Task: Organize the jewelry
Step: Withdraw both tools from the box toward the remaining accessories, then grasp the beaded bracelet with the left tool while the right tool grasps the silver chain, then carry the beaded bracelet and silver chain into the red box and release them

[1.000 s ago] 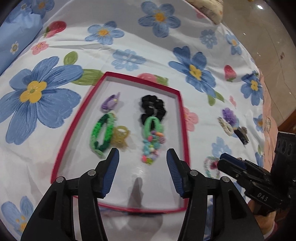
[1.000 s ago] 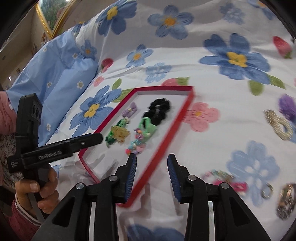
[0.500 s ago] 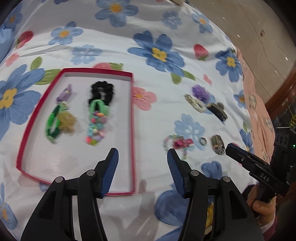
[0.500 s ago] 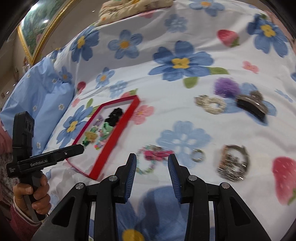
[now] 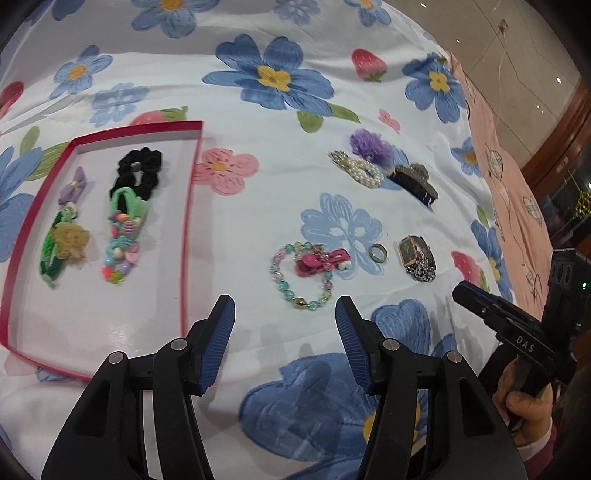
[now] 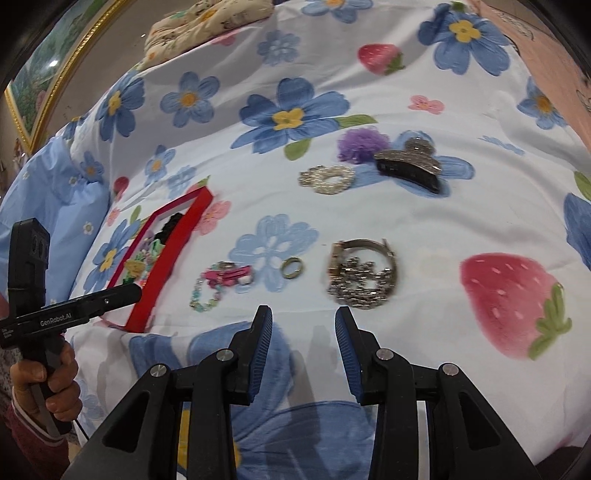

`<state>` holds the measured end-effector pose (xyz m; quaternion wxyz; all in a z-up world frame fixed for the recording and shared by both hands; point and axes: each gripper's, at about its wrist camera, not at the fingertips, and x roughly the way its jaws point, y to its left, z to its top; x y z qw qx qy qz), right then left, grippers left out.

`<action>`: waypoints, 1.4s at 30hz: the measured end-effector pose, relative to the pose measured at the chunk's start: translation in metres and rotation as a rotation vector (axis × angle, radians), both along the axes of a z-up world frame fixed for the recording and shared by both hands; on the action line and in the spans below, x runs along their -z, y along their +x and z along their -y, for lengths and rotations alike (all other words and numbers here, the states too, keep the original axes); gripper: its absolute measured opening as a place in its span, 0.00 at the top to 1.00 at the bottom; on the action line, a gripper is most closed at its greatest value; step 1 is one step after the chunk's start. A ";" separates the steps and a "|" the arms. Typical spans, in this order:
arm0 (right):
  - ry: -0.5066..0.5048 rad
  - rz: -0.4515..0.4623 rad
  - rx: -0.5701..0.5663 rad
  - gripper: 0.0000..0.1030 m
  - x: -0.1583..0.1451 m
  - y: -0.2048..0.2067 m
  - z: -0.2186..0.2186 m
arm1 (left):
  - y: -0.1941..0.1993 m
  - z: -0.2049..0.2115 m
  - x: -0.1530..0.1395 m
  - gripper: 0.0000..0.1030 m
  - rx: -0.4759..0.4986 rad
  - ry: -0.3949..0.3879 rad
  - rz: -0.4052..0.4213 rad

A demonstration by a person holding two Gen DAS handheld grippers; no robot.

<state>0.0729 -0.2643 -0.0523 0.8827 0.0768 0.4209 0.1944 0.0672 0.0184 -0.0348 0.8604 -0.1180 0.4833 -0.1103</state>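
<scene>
A red-rimmed tray (image 5: 190, 206) (image 6: 173, 254) lies on the flowered bedspread and holds a black scrunchie (image 5: 138, 173), green hair ties and small clips. Loose on the bedspread to its right lie a bead bracelet (image 5: 299, 273) (image 6: 207, 291) with a pink clip (image 5: 321, 260), a ring (image 5: 378, 253) (image 6: 291, 267), a watch (image 5: 415, 256) (image 6: 362, 273), a pearl scrunchie (image 5: 356, 170) (image 6: 327, 179), a purple flower (image 5: 371, 146) and a black claw clip (image 5: 413, 182) (image 6: 408, 166). My left gripper (image 5: 284, 332) is open and empty just before the bracelet. My right gripper (image 6: 303, 343) is open and empty just before the watch and ring.
A blue pillow (image 6: 62, 192) lies left of the tray. A pink cloth (image 5: 513, 177) borders the bedspread on the right, with floor beyond. A folded cloth (image 6: 207, 22) lies at the far edge.
Both grippers have swung right, away from the tray, toward the loose jewelry. The bracelet, ring and watch now lie in front of the fingers. Both stay open.
</scene>
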 end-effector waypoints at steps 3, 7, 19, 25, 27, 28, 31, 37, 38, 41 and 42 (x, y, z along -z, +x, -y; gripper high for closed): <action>-0.007 -0.001 0.014 0.62 0.003 0.004 0.004 | 0.006 0.010 0.006 0.46 0.020 0.013 -0.015; -0.022 -0.007 0.009 0.61 0.009 0.012 0.002 | 0.015 0.023 0.018 0.45 0.041 0.034 -0.043; -0.095 -0.030 0.045 0.51 0.037 0.041 0.003 | 0.039 0.041 0.052 0.45 0.044 0.071 -0.082; -0.133 -0.023 0.067 0.66 0.046 0.049 0.000 | 0.046 0.043 0.055 0.71 0.059 0.104 -0.054; -0.110 -0.030 0.068 0.78 0.046 0.050 0.004 | 0.047 0.040 0.055 0.81 0.065 0.097 -0.053; -0.102 -0.033 0.068 0.82 0.045 0.049 0.006 | 0.047 0.040 0.054 0.87 0.068 0.091 -0.053; -0.086 -0.038 0.060 0.86 0.043 0.048 0.007 | 0.045 0.036 0.053 0.87 0.070 0.069 -0.045; -0.019 -0.009 0.052 0.86 0.026 0.036 0.007 | 0.031 0.029 0.038 0.88 0.068 0.024 -0.014; -0.012 0.003 0.050 0.86 0.021 0.034 0.006 | 0.029 0.028 0.034 0.88 0.067 0.019 -0.005; 0.012 0.043 0.050 0.86 0.005 0.028 0.005 | 0.023 0.023 0.021 0.94 0.065 -0.008 0.026; 0.023 0.054 0.049 0.86 -0.001 0.027 0.005 | 0.021 0.021 0.015 0.94 0.061 -0.015 0.039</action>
